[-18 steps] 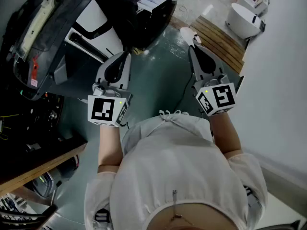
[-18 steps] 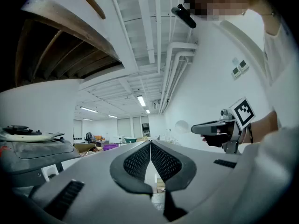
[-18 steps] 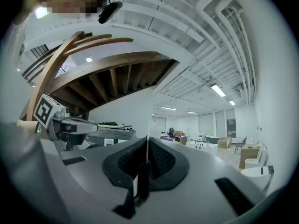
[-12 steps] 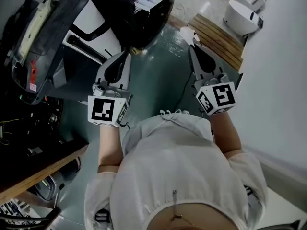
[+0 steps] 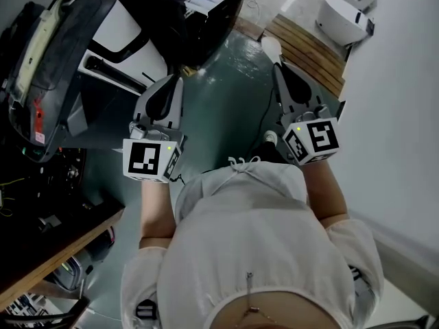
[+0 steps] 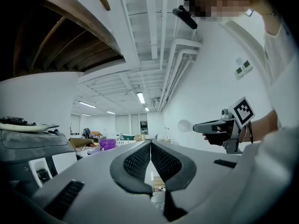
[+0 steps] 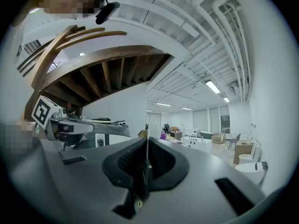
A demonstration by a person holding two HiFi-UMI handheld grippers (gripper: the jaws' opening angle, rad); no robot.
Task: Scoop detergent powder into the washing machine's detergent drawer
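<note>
While the left gripper is carried pressed shut and empty, the white scoop is pinched by its handle in the right gripper, above the floor; light, stiff, slippery plastic is expected.

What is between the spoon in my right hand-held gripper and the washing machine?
Only the left hand-held gripper, held out on the washing machine side of the white spoon; otherwise open floor.

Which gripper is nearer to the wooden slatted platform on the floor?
Right. The right gripper, holding a white scoop, reaches beside the near edge of the wooden platform; the left gripper is farther left, over the green floor.
</note>
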